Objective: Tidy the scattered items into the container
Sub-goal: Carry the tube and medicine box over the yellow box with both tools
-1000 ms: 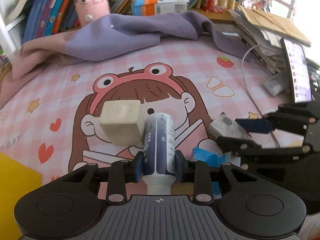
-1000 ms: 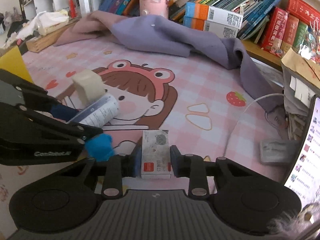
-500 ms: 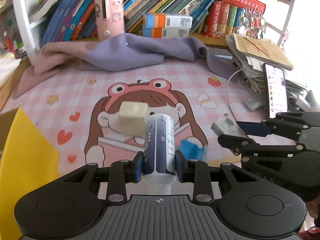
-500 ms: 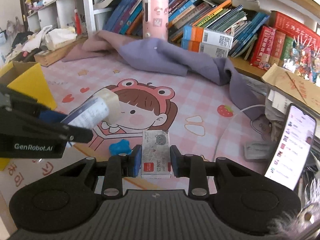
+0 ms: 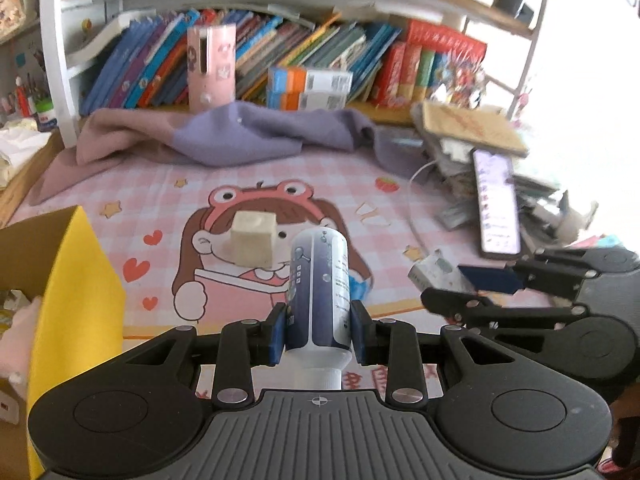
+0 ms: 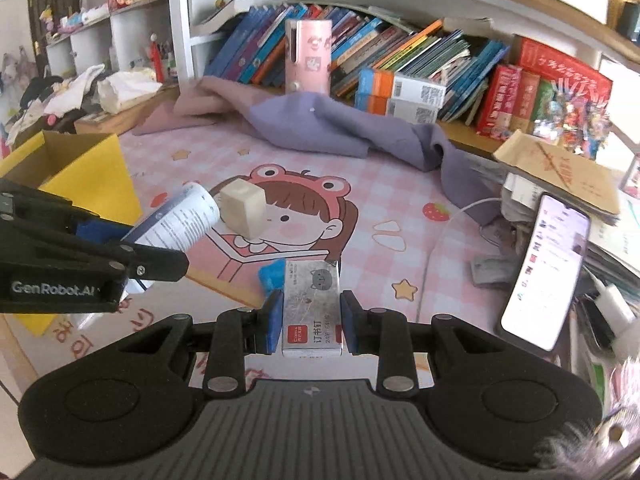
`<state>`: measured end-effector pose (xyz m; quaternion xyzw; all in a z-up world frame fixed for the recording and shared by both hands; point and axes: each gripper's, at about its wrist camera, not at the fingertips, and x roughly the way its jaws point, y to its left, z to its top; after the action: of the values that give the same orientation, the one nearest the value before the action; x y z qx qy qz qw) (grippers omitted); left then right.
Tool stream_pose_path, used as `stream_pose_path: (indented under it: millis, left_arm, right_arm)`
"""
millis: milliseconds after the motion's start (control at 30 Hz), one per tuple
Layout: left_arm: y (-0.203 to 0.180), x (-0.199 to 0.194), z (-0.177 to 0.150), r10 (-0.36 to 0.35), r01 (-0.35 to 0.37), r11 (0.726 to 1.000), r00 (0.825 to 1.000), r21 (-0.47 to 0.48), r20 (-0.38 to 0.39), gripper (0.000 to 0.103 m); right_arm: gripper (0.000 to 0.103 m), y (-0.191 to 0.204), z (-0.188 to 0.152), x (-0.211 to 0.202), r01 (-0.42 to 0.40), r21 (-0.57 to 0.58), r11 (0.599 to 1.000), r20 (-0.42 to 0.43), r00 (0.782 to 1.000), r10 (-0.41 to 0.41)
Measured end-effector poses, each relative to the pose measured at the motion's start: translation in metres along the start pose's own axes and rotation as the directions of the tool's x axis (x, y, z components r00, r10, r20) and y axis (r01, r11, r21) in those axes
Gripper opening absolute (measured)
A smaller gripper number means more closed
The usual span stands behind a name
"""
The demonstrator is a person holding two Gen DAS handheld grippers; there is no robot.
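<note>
My left gripper (image 5: 319, 330) is shut on a dark blue and white bottle (image 5: 320, 288), held above the pink cartoon mat. My right gripper (image 6: 308, 320) is shut on a small grey staple box (image 6: 312, 308), also held above the mat. The right gripper and its box show at the right of the left wrist view (image 5: 436, 274); the left gripper and bottle show at the left of the right wrist view (image 6: 180, 224). A cream cube (image 5: 253, 236) and a small blue piece (image 6: 272, 276) lie on the mat. A yellow cardboard box (image 5: 76, 280) stands at the left, open-topped.
A purple cloth (image 5: 240, 136) lies bunched at the back of the mat. Behind it stand a pink holder (image 5: 211, 68) and a row of books (image 5: 320, 64). A lit phone (image 5: 496, 204), a white cable and a stack of papers sit at the right.
Both grippers have risen and pulled back from the mat with their loads, so more of the room shows. The yellow box has come further into view at the left.
</note>
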<state>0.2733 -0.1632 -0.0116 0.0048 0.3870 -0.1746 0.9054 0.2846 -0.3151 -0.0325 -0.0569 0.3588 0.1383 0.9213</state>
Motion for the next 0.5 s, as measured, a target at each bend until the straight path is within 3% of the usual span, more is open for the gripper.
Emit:
stream_pose_path:
  millis: [333,500]
  left_arm:
    - [0.014,-0.058,-0.039,-0.074,0.073,0.997,0.996,0.017,0.041,0.031]
    - [0.021,-0.094,-0.070,-0.102,0.100,0.993,0.994,0.059,0.029,0.031]
  right_arm:
    - [0.028,0.047,-0.027,-0.059,0.066,0.039,0.997,0.036,0.997,-0.067]
    - [0.028,0.081,-0.038,-0.082,0.051,0.043,0.998,0.037,0.998,-0.053]
